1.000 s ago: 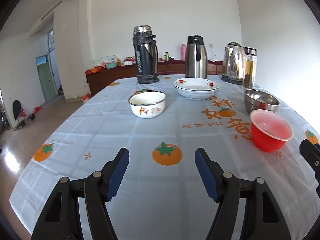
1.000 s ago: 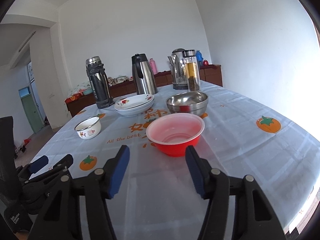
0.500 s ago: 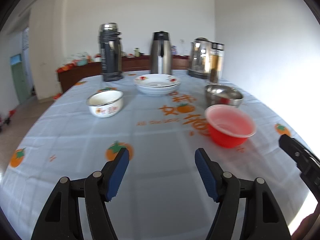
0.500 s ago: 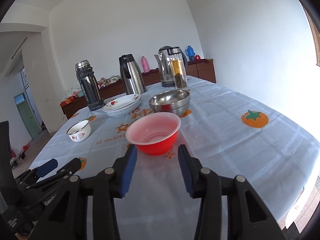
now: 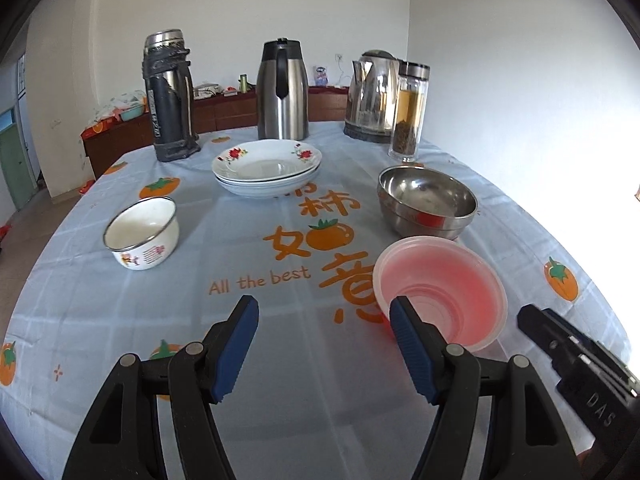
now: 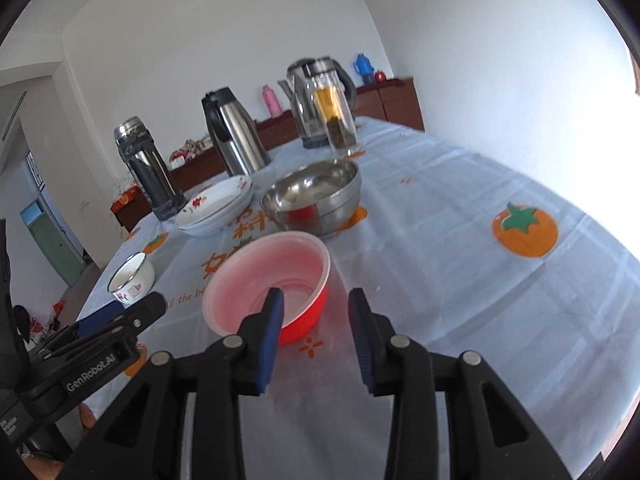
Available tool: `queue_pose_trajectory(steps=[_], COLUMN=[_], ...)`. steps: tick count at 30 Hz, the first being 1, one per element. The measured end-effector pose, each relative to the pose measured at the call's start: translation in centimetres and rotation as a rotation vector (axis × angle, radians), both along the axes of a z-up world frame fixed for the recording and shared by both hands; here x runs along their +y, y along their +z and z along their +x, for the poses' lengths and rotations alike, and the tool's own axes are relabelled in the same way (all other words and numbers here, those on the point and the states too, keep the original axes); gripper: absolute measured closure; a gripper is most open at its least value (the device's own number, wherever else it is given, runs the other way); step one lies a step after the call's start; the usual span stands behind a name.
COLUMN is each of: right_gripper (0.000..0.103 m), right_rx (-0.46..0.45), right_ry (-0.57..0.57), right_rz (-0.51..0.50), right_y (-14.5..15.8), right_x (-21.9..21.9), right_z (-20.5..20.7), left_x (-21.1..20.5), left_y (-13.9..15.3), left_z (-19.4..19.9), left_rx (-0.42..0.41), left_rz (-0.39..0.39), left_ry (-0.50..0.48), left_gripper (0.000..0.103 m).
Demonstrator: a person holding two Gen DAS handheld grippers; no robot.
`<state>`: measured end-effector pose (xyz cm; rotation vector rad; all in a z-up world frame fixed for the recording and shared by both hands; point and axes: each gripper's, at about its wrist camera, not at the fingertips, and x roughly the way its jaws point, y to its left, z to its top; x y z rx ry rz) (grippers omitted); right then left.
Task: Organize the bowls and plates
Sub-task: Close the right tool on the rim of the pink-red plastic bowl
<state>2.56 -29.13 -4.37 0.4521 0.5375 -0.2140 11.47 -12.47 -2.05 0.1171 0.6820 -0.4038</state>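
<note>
While the right claw [image 6: 314,316] hangs released with its jaws spread, one blue pad sits over the near rim of the red plastic bowl [image 6: 272,280] and the other stands outside its wall, so the rim lies between them, not yet pinched. Judging by that, the step in hand is the first pick-up: closing on the red bowl's edge. The next move calls for a short drop so the inner pad clears the rim, then a gentle squeeze, since thin plastic may flex or tip.

Further left, the left claw [image 5: 324,340] is likewise released, hovering above bare cloth on the counter [image 5: 280,360], holding nothing.

Beyond the red bowl stands the steel bowl [image 6: 316,196], a likely place to nest it. The stacked flowered plates [image 5: 267,168] rest mid-counter, and the small white enamel bowl [image 5: 142,234] sits apart at the left.

Writing: the tablecloth reads "All the best" [image 5: 260,280] beside large orange Chinese characters; the left claw's body, seen from the right wrist, is marked "GenRobot.AI" [image 6: 91,374].
</note>
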Motion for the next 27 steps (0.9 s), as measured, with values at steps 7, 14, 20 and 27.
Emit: queue_pose_trajectory(steps=[7,14,20,27], right_gripper=[0.062,0.062,0.064,0.07], right_rx=[0.016,0.021,0.019,0.038], right_ry=[0.009,0.021,0.031,0.037], right_rz=[0.015,0.022,0.014,0.031], right_y=[-0.6,-0.9,-0.9,-1.5], right_x=[-0.4,-0.6,-0.4,-0.7], right_z=[1.0,1.9,2.3,2.8], left_x=[-1.9,-2.9,-3.1,-3.4], left_y=[-0.5,-1.0,-1.3,-1.7], left_z=[0.7,1.5,1.7,2.2], left_rx=[0.006,0.013,0.02,0.042], left_rz=[0.009,0.025,0.026,0.029], left_ry=[-0.025,-0.029,-0.032,-0.032], left_gripper=[0.033,0.033,0.033,0.044])
